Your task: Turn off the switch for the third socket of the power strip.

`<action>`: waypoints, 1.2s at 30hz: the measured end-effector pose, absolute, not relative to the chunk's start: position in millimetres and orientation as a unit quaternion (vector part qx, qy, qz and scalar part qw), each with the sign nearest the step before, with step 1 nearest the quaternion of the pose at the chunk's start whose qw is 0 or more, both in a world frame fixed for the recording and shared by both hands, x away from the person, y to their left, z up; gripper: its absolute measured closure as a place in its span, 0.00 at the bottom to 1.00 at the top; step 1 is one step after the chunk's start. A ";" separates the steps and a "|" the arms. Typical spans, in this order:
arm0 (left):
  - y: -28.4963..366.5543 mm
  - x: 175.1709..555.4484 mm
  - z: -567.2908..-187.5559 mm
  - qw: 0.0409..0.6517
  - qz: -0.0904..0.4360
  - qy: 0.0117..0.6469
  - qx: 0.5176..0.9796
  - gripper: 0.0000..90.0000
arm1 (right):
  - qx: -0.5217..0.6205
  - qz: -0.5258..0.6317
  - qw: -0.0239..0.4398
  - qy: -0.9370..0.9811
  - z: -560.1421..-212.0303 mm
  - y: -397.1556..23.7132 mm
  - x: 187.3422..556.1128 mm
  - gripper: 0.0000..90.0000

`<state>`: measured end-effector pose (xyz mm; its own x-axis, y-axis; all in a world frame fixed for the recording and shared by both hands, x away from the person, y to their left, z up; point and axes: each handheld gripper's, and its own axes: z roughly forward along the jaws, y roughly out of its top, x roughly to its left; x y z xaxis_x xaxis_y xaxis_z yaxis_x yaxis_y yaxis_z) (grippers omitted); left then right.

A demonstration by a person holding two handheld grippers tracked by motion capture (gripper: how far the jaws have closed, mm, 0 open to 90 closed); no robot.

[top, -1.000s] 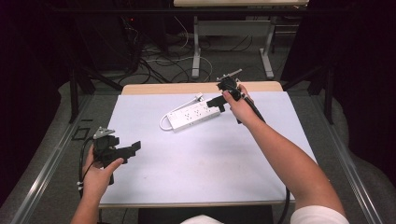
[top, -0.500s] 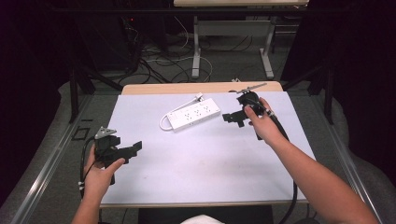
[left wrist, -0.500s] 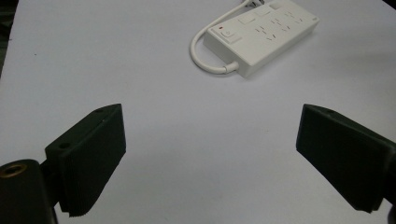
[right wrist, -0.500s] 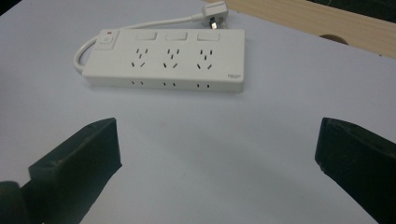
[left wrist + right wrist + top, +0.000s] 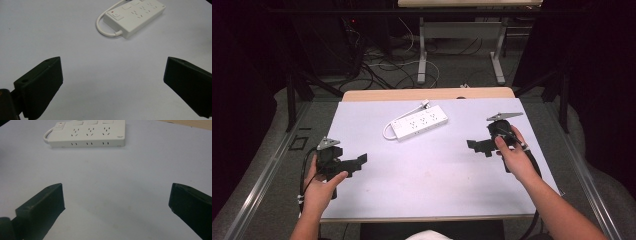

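Black jaws stand spread wide on both tools, with nothing between them but bare tabletop. The left gripper point(image 5: 357, 162) is held low at the near left of the table, its jaws turned toward the middle; the right gripper point(image 5: 476, 146) sits at the right side, jaws pointing left across the surface. Each is well apart from the power strip point(image 5: 419, 122), which lies flat on the far half of the table, a little left of centre and set at a slant.

That strip is white and oblong, with three groups of sockets along its top and slots along its side. Its white cord point(image 5: 388, 131) curls out of the nearer left end in a tight loop and runs back along the far edge to a plug point(image 5: 425, 104) lying just beyond the body.

From the left gripper view the power strip point(image 5: 135, 16) shows its switch end, a white rocker with a small red dot beside it, and the cord point(image 5: 105, 27) looping out below. From the right gripper view the strip point(image 5: 87, 133) is seen side-on, its long face with three pairs of slots toward the camera.

Around it all, the table point(image 5: 437, 175) is covered in a pale sheet with a wooden strip point(image 5: 412, 94) bare at the far edge. Beyond that, cables point(image 5: 387, 62) sprawl over the floor beneath another table's metal legs point(image 5: 422, 55). Nothing lies between either tool and the strip.
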<state>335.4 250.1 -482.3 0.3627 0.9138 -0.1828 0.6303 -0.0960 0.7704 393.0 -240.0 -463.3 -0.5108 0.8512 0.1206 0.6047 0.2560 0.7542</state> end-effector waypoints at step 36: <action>251.5 332.6 -487.7 0.417 0.185 0.535 0.711 0.01 | 0.514 0.388 0.213 0.735 -535.1 -302.3 334.1 0.00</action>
